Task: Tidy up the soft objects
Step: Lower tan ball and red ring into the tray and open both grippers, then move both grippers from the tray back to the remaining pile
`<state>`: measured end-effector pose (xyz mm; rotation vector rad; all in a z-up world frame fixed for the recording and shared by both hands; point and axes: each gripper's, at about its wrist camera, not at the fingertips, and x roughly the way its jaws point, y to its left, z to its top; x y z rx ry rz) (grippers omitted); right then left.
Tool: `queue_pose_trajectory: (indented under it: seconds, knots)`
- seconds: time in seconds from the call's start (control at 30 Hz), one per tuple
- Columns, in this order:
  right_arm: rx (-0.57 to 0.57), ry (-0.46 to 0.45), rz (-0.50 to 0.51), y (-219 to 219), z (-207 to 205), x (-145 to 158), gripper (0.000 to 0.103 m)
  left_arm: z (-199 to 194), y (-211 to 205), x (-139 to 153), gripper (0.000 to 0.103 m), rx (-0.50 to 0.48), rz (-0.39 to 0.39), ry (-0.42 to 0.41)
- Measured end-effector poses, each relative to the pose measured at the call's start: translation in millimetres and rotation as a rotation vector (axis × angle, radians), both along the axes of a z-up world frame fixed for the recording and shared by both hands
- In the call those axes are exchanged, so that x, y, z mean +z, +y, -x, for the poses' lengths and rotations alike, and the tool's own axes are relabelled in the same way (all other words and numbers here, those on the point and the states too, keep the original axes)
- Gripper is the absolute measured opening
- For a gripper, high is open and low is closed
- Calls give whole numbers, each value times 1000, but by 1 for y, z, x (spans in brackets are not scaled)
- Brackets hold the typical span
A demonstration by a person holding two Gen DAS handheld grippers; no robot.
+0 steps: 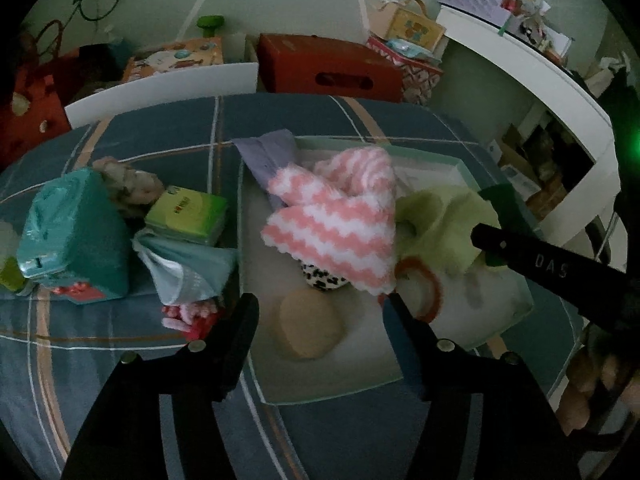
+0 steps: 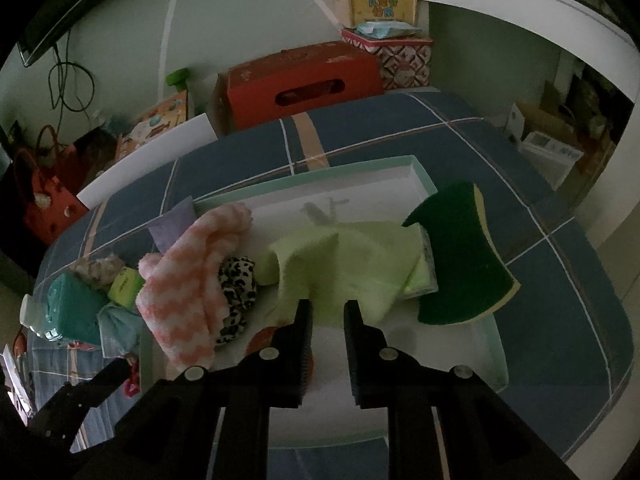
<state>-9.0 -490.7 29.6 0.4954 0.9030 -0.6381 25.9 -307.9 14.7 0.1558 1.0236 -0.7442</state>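
A shallow white tray [image 1: 280, 384] [image 2: 360, 168] lies on the plaid bed. In it are a pink-and-white zigzag cloth [image 1: 336, 224] [image 2: 188, 292], a light green cloth [image 1: 440, 220] [image 2: 352, 256], a leopard scrunchie [image 1: 320, 280] [image 2: 236, 284], a beige round puff [image 1: 308, 328], an orange ring [image 1: 424, 284] and a lilac cloth [image 1: 264, 156] [image 2: 172, 228]. A dark green sponge [image 2: 460, 256] leans on the tray's right rim. My left gripper [image 1: 320, 308] is open and empty above the puff. My right gripper [image 2: 327, 306] is slightly open and empty, just over the green cloth's near edge.
Left of the tray lie teal tissue packs [image 1: 76, 236] [image 2: 76, 308], a green tissue pack [image 1: 188, 216], a beige scrunchie [image 1: 128, 184] and a red-pink fuzzy item [image 1: 192, 316]. A red box [image 1: 328, 64] [image 2: 304, 80] and a white shelf [image 1: 540, 80] stand beyond the bed.
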Motion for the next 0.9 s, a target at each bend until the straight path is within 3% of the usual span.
queue_pose_trajectory:
  seconds: [0.23, 0.63, 0.67, 0.73, 0.8, 0.9]
  knots:
    - [20, -3, 16, 6, -4, 5, 18, -10, 21, 14, 66, 64, 45, -19]
    - [35, 7, 37, 15, -11, 6, 19, -34, 62, 24, 68, 225, 50, -36]
    - [29, 5, 40, 15, -11, 7, 23, -36, 65, 23, 72, 237, 54, -31]
    - [19, 3, 44, 15, -11, 8, 35, -39, 69, 22, 90, 255, 57, -28]
    - [7, 1, 55, 14, -10, 10, 57, -41, 73, 22, 90, 281, 52, -39]
    - [-8, -15, 67, 14, -7, 14, 59, -44, 80, 22, 92, 314, 42, -53]
